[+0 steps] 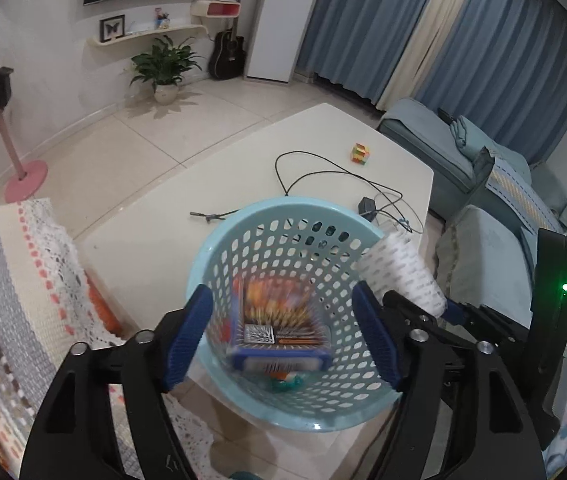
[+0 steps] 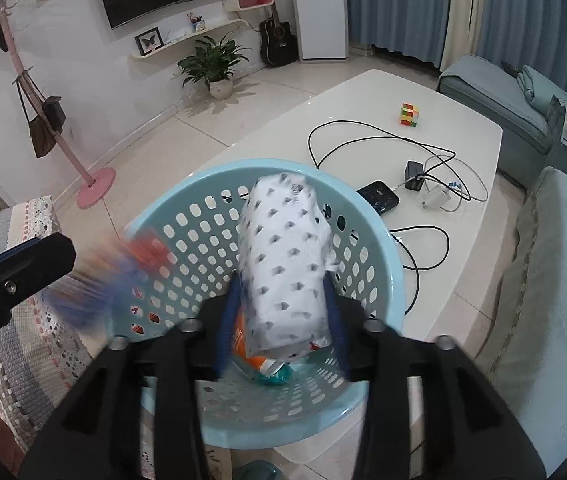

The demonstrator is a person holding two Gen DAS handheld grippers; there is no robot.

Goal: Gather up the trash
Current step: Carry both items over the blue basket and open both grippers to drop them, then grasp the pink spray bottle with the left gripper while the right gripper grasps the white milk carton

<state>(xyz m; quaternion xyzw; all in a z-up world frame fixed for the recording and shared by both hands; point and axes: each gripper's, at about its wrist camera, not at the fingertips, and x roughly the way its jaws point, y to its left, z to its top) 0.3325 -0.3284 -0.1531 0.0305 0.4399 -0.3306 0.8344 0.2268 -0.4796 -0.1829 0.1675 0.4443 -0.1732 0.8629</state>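
A light blue perforated basket (image 1: 219, 248) (image 2: 171, 208) stands on the near end of the white table. My left gripper (image 1: 283, 340) is open above it, and a blue and orange box (image 1: 279, 332) is blurred in mid-air between the fingers, inside the basket; it is a blur in the right wrist view (image 2: 103, 280). My right gripper (image 2: 283, 320) is shut on a white patterned tissue pack (image 2: 283, 256) over the basket, also seen in the left wrist view (image 1: 401, 276). An orange wrapper and teal trash (image 2: 271, 368) lie at the basket's bottom.
On the table (image 2: 363, 92) lie a colourful cube (image 2: 409, 115), black cables (image 2: 343, 132), a black charger (image 2: 413, 176), a white adapter (image 2: 435, 200) and a black phone (image 2: 379, 196). A lace-covered sofa arm (image 1: 23, 280) is left, blue-grey sofa cushions (image 2: 543, 280) right.
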